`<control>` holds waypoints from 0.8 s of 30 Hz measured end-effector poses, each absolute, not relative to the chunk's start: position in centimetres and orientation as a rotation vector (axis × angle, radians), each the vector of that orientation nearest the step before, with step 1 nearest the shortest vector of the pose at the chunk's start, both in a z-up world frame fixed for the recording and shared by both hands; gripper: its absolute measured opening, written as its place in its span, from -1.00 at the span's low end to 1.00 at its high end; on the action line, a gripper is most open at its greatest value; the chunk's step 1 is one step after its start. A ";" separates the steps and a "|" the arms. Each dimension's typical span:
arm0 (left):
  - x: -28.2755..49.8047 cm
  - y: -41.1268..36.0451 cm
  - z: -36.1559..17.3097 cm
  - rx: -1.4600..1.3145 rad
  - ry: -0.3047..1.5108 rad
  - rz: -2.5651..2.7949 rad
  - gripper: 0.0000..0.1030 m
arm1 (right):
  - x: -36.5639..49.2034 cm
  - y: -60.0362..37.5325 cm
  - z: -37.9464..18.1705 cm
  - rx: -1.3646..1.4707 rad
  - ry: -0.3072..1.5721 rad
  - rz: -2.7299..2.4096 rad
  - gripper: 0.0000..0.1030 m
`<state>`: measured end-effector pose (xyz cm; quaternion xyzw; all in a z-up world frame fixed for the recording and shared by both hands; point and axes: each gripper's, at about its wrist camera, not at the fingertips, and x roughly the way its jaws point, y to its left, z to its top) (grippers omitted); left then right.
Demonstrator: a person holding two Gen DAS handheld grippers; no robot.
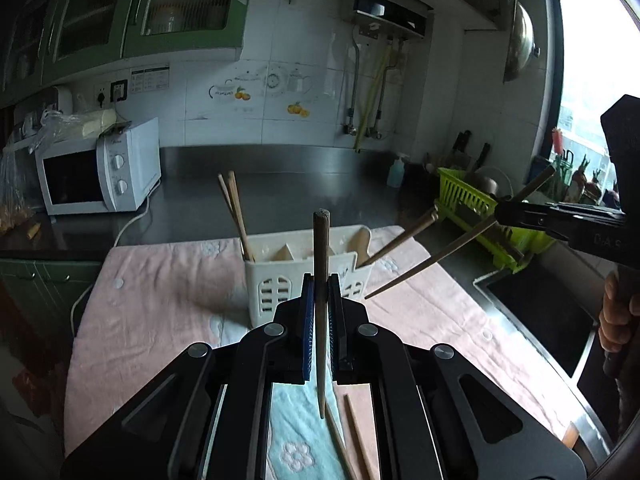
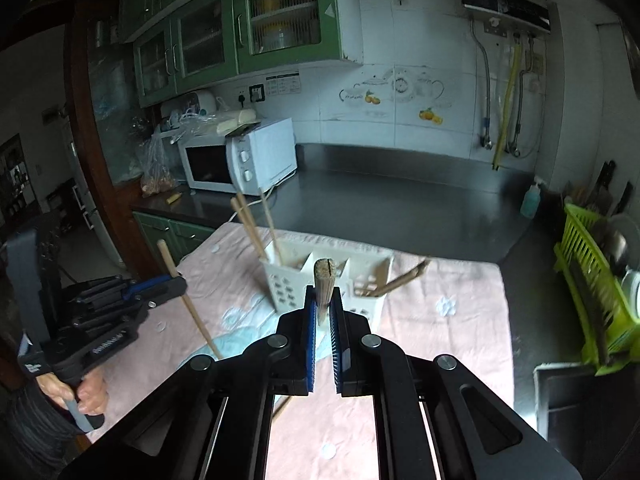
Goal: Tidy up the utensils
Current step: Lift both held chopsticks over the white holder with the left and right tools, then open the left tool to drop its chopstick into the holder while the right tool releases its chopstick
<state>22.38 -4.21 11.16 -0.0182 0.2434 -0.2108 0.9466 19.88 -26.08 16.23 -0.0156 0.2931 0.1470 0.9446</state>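
the left gripper [image 1: 321, 292] is clamped on an upright chopstick [image 1: 321, 276] just in front of the white utensil holder [image 1: 264, 280]; the right gripper [image 2: 323, 300] pinches another chopstick [image 2: 325, 280] to the holder's right. the holder stands on a pink towel [image 1: 160, 280], more chopsticks [image 1: 236, 212] leaning in its left compartment.

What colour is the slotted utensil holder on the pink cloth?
Off-white, cream plastic. The utensil holder shows best in the left wrist view.
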 end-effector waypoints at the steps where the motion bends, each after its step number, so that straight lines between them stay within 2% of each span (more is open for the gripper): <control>1: 22.7 -4.3 12.0 -0.037 0.475 -0.427 -0.90 | 20.4 -26.2 16.7 -0.038 0.592 0.294 -0.87; 12: 29.1 -4.8 19.2 -0.074 0.277 -0.301 -0.90 | 26.5 -27.6 17.4 -0.045 0.589 0.258 -0.87; 18: 32.8 -5.4 19.5 -0.073 0.243 -0.248 -0.90 | 29.1 -28.1 16.6 -0.054 0.610 0.246 -0.87; 24: 35.4 -5.9 17.1 -0.066 0.308 -0.242 -0.89 | 30.9 -27.9 14.8 -0.058 0.662 0.263 -0.87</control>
